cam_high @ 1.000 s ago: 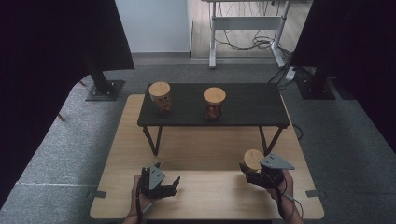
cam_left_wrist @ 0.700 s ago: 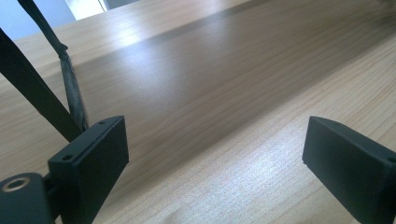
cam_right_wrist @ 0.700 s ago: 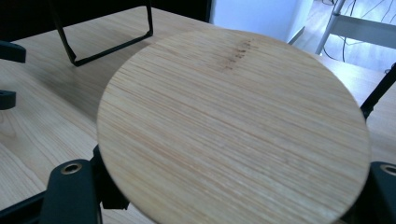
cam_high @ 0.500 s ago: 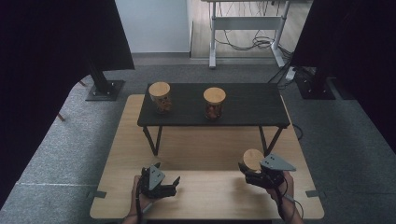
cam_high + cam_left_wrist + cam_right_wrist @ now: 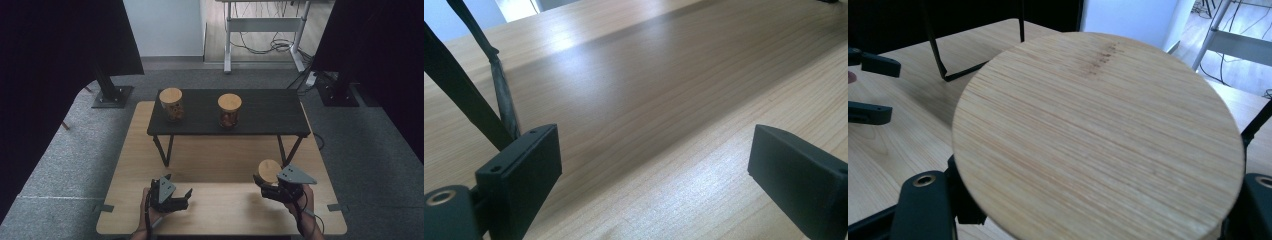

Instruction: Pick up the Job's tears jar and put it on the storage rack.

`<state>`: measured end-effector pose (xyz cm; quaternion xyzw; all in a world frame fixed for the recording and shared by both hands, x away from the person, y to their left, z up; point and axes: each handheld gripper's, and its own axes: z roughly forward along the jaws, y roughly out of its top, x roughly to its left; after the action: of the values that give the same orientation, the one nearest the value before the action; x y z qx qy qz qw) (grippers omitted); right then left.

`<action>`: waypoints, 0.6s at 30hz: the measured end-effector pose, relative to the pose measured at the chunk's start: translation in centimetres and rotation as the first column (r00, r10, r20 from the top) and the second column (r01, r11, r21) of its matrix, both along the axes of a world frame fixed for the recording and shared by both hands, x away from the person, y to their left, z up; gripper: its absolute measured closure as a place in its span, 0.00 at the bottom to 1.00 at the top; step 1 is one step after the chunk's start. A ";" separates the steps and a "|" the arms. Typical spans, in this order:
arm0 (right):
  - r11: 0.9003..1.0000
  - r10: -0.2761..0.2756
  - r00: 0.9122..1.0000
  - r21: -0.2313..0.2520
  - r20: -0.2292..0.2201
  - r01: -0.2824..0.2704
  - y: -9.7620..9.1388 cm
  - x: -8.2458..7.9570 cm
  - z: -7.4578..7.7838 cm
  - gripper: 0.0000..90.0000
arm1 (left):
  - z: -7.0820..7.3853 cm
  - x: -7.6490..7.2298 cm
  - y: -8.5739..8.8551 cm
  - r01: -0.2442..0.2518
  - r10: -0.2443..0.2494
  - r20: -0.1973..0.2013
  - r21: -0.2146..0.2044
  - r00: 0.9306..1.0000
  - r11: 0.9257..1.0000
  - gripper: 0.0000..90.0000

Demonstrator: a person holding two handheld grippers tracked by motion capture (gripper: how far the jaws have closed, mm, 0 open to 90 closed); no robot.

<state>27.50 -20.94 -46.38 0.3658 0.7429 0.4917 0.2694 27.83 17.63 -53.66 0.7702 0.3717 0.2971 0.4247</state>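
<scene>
My right gripper [image 5: 266,183] is at the front right of the wooden table, shut on a jar with a round bamboo lid [image 5: 269,170]. That lid [image 5: 1098,135] takes up most of the right gripper view, covering the jar body, and the jaws stand at either side beneath it. At the front left my left gripper [image 5: 179,187] hovers low over the table; its jaws [image 5: 654,160] stand wide apart over bare wood. Two more lidded jars stand on the black low table [image 5: 265,112], one at its left end [image 5: 171,104] and one near the middle [image 5: 229,110].
The black low table stands on thin legs [image 5: 459,95] across the far half of the wooden table [image 5: 210,160]. The left gripper [image 5: 873,90] appears far left in the right gripper view. Grey carpet, black stand bases [image 5: 112,95] and a desk frame lie beyond.
</scene>
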 end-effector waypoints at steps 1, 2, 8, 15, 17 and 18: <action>1.000 0.005 1.000 -0.002 0.001 -0.005 0.0 -0.1 0.1 0.27 | 0.0 0.0 0.0 0.001 -0.001 0.000 0.002 1.000 1.000 0.07; 1.000 0.010 1.000 -0.004 0.006 -0.010 0.0 -0.1 0.3 0.27 | 0.0 0.0 0.0 0.001 -0.001 0.000 0.002 1.000 1.000 0.07; 1.000 0.023 0.999 0.008 0.025 -0.023 0.1 -0.4 0.9 0.27 | 0.0 0.0 0.0 0.000 0.000 0.000 0.002 1.000 1.000 0.07; 0.999 0.037 0.999 0.003 0.021 -0.037 0.7 -0.7 1.0 0.27 | 0.1 0.0 0.0 0.000 0.000 0.005 0.003 1.000 1.000 0.07; 0.999 0.041 0.999 0.009 0.021 -0.041 0.7 -0.7 1.0 0.27 | 0.1 0.0 0.0 -0.002 0.002 0.004 0.000 1.000 1.000 0.07; 0.999 0.042 0.999 0.006 0.024 -0.042 0.8 -0.7 1.1 0.27 | 0.1 0.0 0.0 -0.002 0.002 0.004 0.000 1.000 1.000 0.07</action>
<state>26.78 -20.16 -45.31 0.3448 0.7456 0.5039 0.2669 27.80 17.67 -53.56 0.7692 0.3716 0.2991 0.4252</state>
